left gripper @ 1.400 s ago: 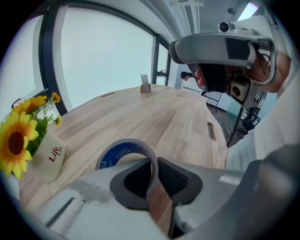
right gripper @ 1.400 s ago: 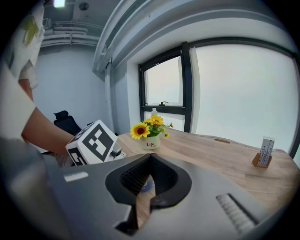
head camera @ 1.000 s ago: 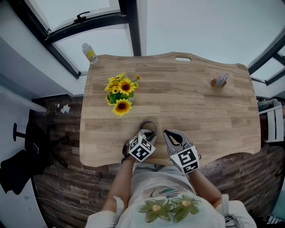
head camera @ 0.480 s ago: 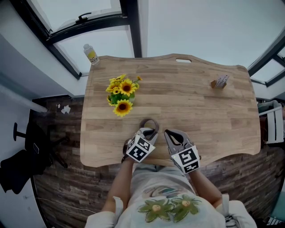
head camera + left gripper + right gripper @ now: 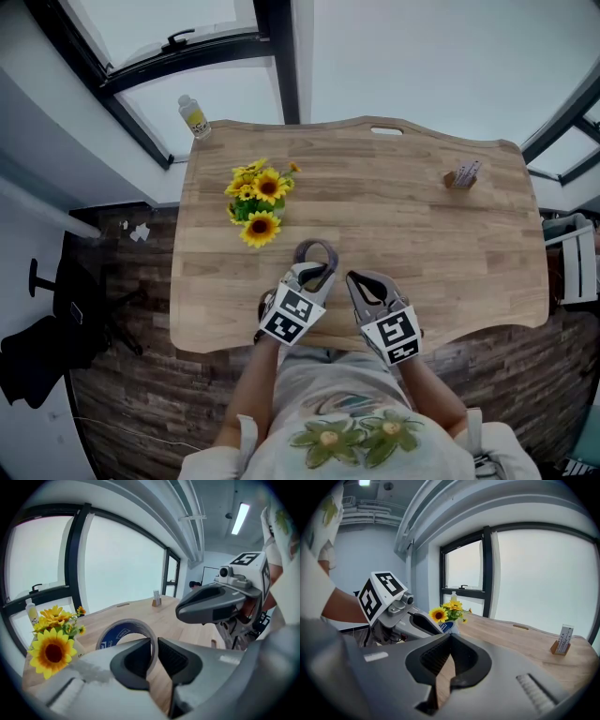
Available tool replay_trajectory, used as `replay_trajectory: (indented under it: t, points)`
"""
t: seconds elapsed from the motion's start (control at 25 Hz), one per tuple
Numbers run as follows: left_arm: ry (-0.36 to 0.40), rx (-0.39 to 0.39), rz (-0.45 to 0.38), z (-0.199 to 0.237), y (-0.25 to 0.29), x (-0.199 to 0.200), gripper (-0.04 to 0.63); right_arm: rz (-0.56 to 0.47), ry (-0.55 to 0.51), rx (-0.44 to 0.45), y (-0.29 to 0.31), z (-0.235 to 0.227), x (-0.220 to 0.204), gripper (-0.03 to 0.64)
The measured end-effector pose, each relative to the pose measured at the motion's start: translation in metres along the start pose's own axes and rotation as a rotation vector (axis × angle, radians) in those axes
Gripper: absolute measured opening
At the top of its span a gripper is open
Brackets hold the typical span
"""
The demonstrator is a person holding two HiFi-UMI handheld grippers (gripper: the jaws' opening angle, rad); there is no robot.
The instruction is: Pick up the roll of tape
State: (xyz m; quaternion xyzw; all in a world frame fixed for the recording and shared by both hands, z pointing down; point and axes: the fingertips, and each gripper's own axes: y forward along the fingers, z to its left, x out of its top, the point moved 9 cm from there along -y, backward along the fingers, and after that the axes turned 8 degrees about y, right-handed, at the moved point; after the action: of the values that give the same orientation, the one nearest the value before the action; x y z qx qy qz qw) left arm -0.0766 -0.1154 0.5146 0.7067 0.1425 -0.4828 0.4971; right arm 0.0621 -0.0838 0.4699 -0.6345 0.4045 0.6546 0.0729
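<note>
The roll of tape [image 5: 316, 253], grey with a blue printed core, hangs clear of the wooden table [image 5: 422, 234], and my left gripper [image 5: 316, 271] is shut on its band. In the left gripper view the two pads pinch the near wall of the roll of tape [image 5: 123, 631], one pad inside the ring and one outside, at my left gripper [image 5: 154, 644]. My right gripper [image 5: 361, 284] hovers just right of it near the table's front edge, shut with nothing between its jaws. In its own view the right gripper [image 5: 450, 639] shows tips that meet.
A bunch of yellow sunflowers [image 5: 255, 202] stands left of centre on the table. A small bottle [image 5: 194, 116] sits on the window ledge beyond the far left corner. A small card stand [image 5: 462, 174] is at the far right. The person's body is close to the front edge.
My left gripper has risen with the tape roll pinched in it, lifting the roll off the table and tilting upward. The right gripper has stayed where it was.
</note>
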Motion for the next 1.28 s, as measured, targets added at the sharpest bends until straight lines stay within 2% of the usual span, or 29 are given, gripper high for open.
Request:
replay_trajectory:
  t: [0.56, 0.8, 1.28]
  points:
    - [-0.050, 0.101, -0.201, 0.008, -0.044, 0.027, 0.055, -0.038, 0.000, 0.000, 0.000, 0.004, 0.014, 0.000]
    - [-0.139, 0.119, -0.304, 0.009, -0.064, 0.034, 0.055, -0.054, 0.003, 0.003, 0.000, 0.008, 0.021, 0.000]
    - [-0.277, 0.142, -0.394, 0.007, -0.086, 0.017, 0.055, -0.089, -0.001, 0.050, -0.004, 0.024, 0.036, 0.002]
